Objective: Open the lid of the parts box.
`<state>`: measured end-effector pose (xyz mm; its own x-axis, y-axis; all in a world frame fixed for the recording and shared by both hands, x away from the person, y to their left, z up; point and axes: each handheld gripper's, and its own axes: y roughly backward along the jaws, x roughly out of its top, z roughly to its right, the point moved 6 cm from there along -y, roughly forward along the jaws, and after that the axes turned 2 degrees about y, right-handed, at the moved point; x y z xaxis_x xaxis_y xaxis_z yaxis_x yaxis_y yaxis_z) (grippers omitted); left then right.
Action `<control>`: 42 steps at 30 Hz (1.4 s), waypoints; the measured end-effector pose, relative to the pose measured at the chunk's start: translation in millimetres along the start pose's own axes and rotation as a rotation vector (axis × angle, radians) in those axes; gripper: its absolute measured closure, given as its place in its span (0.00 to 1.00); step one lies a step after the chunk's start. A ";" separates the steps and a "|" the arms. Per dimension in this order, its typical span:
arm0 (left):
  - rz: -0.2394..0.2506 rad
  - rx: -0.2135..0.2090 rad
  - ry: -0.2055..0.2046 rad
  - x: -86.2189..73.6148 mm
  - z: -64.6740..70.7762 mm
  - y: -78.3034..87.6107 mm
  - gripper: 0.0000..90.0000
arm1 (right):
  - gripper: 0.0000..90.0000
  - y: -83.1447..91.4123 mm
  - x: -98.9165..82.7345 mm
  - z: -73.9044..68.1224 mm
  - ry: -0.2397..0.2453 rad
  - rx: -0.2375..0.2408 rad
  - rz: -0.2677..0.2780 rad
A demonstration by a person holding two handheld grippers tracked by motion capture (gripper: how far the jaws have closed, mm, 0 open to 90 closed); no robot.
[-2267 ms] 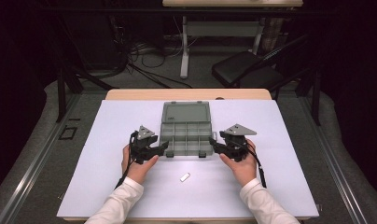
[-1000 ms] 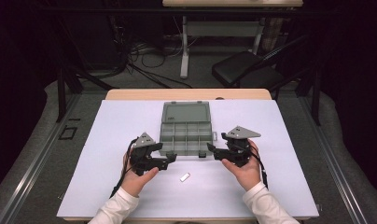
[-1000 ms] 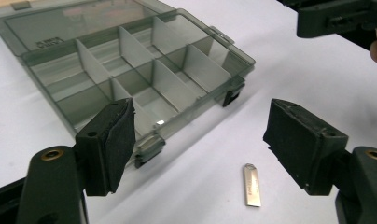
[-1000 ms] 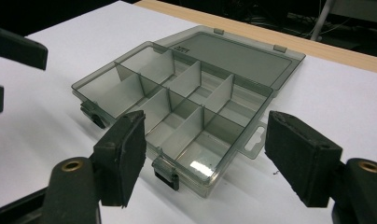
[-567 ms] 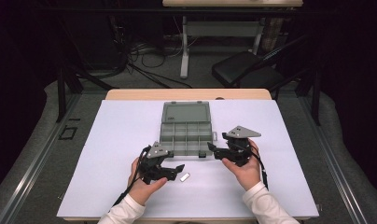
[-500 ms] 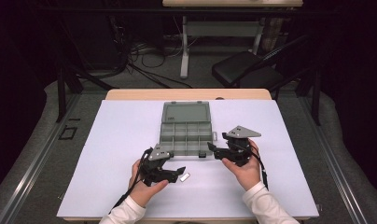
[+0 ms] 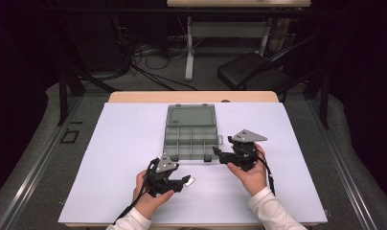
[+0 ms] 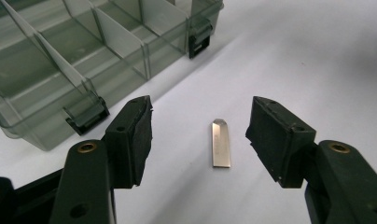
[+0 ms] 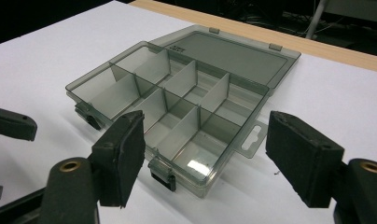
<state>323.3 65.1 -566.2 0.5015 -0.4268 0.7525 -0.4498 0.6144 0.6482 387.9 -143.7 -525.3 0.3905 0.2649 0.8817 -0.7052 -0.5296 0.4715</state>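
A small flat metal piece (image 8: 220,142) lies on the white table sheet, just in front of the open grey compartment box (image 7: 191,136). My left gripper (image 8: 203,116) is low over the sheet with the piece between its jaws. Those jaws have just been closing; both pads (image 8: 135,135) still stand clear of the piece. In the high view the left gripper (image 7: 183,182) is at the piece (image 7: 188,180). My right gripper (image 7: 217,155) is open at the box's front right corner (image 9: 200,179), which sits between the jaws untouched. The box compartments (image 9: 177,102) look empty.
The box lid (image 7: 190,115) lies flat behind the tray. The white sheet (image 7: 119,143) covers most of the wooden table (image 7: 134,97). A chair (image 7: 249,72) and cables stand on the floor beyond the far edge.
The left gripper moved from the box's left front corner toward the right and down, until its jaws straddled the metal piece, and the jaws narrowed. The right gripper stayed put.
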 end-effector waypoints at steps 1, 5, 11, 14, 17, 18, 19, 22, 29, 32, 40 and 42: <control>-0.001 0.005 0.001 -0.3 -0.3 -0.1 0.46 | 0.31 -0.2 0.0 -0.3 -0.001 0.001 0.000; 0.005 0.009 0.007 0.0 -0.4 0.5 0.46 | 0.31 -0.9 -0.6 -1.0 0.014 0.000 -0.005; -0.015 0.006 0.078 -7.1 -0.2 -5.4 0.48 | 0.31 -1.6 -1.0 -2.9 0.005 0.004 -0.007; -0.020 0.008 0.081 -8.8 -0.7 -5.8 0.54 | 0.28 -2.2 -1.9 -3.7 0.017 0.005 -0.016; -0.025 0.011 0.083 -9.2 -0.7 -5.1 0.60 | 0.28 -3.0 -3.1 -4.4 0.028 0.007 -0.025; -0.024 0.001 0.093 -9.4 0.0 -5.4 0.60 | 0.27 -3.7 -3.2 -4.9 0.024 0.008 -0.022; -0.018 0.001 0.098 -9.5 0.4 -6.2 0.61 | 0.27 -4.0 -3.5 -5.3 0.022 0.012 -0.024; -0.025 -0.003 0.103 -10.3 1.5 -8.1 0.63 | 0.23 -4.7 -4.7 -6.7 0.025 0.028 -0.031; -0.039 -0.009 0.102 -12.0 5.3 -16.1 0.65 | 0.18 -7.7 -9.0 -7.4 0.023 0.036 -0.054; -0.042 -0.011 0.095 -12.9 7.9 -18.1 0.66 | 0.17 -8.5 -9.8 -7.5 0.019 0.032 -0.059; -0.055 -0.002 0.076 -14.7 13.1 -22.3 0.71 | 0.16 -8.8 -10.0 -6.7 0.017 0.017 -0.055; -0.051 -0.001 0.075 -14.6 13.6 -23.6 0.71 | 0.16 -8.9 -10.0 -6.0 0.013 0.015 -0.052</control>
<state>316.5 47.8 -590.9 0.5780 -0.4066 0.7075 -0.4215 0.5936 0.6855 386.8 -136.8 -538.1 0.4182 0.3028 0.8564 -0.6753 -0.5269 0.5161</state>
